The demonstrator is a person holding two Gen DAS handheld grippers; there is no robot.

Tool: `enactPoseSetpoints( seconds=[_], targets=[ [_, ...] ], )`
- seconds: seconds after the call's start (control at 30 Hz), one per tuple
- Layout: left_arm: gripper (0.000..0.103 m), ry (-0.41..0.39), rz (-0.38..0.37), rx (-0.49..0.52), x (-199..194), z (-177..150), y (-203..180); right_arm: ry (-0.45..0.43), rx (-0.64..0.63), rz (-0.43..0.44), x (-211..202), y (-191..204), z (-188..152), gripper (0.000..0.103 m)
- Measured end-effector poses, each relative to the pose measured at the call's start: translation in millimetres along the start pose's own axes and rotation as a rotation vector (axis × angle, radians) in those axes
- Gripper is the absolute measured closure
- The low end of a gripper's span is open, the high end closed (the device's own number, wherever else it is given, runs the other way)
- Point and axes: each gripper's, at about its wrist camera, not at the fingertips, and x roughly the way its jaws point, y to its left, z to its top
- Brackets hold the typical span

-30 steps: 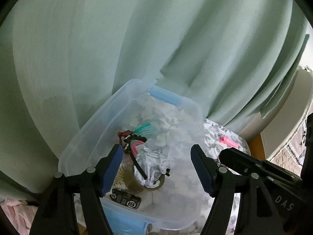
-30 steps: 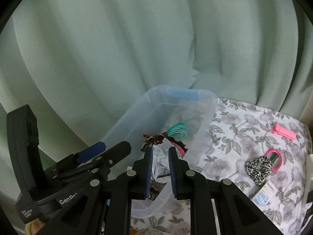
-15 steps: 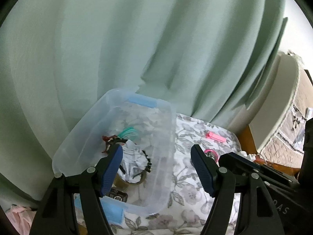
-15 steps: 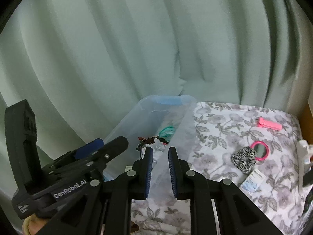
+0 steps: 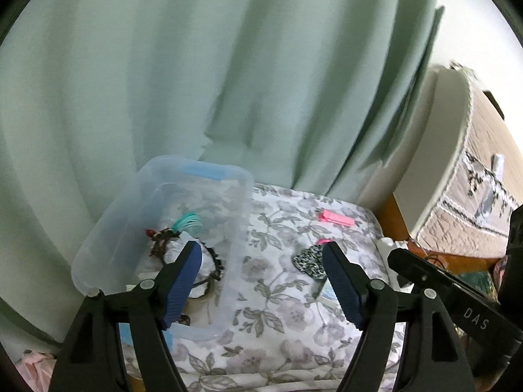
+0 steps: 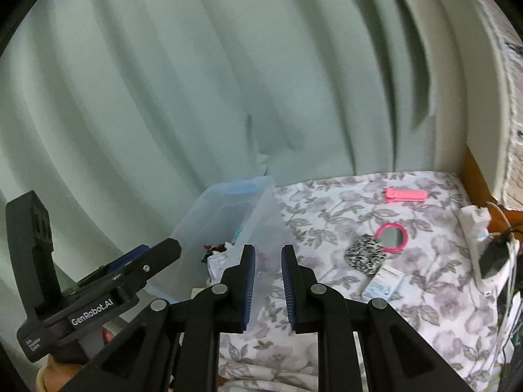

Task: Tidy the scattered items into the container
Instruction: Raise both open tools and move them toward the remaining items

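A translucent plastic container [image 5: 163, 215], rounded at its corners, is set on a floral cloth [image 5: 281, 320] before pale green curtains [image 5: 228, 65]. A leopard-print scrunchie [image 6: 364, 253] is left outside. The left gripper [image 5: 260, 281] is opening, empty; the right gripper [image 6: 265, 281] is held nearly together, empty.

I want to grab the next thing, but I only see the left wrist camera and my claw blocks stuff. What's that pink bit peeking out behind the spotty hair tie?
Observer: It's a round pink mirror, lying flat with its glass up, right against the hair tie.
Operator: Is anything else hiding near it?
Observer: Yes, a small white and blue box lies on the flowery cloth, just on the near side of the hair tie.
Operator: Is my other claw carrying something?
Observer: No. The right claw is nearly shut, with nothing between its jaws.
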Motion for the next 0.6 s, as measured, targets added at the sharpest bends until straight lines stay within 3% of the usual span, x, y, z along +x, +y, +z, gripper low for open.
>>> enactPoseSetpoints(
  seconds=[0.23,0.43,0.6],
  targets=[
    [0.026,0.029,-0.054,0.096,7,-3,-39,-0.033,0.072,-0.04,-20,-33,2,0.084],
    [0.025,0.073,-0.093,0.147,22,-11,-64,-0.05,0.14,-0.093,-31,-67,0,0.067],
    [0.025,0.128,-0.116,0.183,40,-19,-81,-0.025,0.191,-0.12,-26,-90,-4,0.064]
  ],
)
